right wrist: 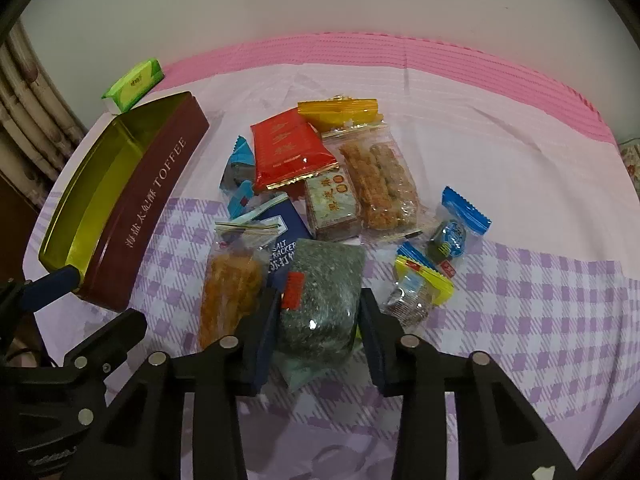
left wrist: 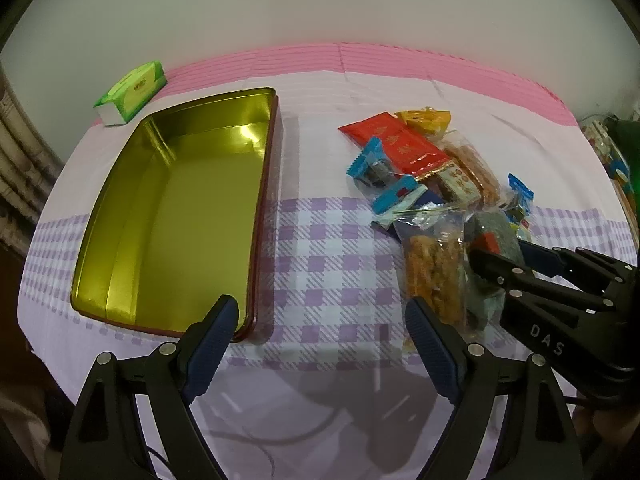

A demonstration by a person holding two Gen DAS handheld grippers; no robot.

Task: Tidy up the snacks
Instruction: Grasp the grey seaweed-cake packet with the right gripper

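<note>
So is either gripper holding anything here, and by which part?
The right gripper pinches the grey-green speckled packet across its near end, by its two long sides. The left gripper is open and empty.

Left of the right gripper [right wrist: 318, 316], a glossy metal tin [right wrist: 132, 200] sits on matt cloth [right wrist: 520, 300]; between its pads, a shiny plastic pack [right wrist: 320, 300].

Both views are evenly but dimly lit, with a slight pink-grey cast. Fisheye distortion bends the tablecloth [left wrist: 320, 240] edges and leaves black vignette corners. Glare streaks sit on the gold inside of the tin [left wrist: 172, 216], and small highlights spot the wrapped dark green snack [right wrist: 320, 300]. Soft shadows fall toward the camera beneath the left gripper [left wrist: 320, 316]. Centre focus is sharp; periphery smears slightly.
</note>
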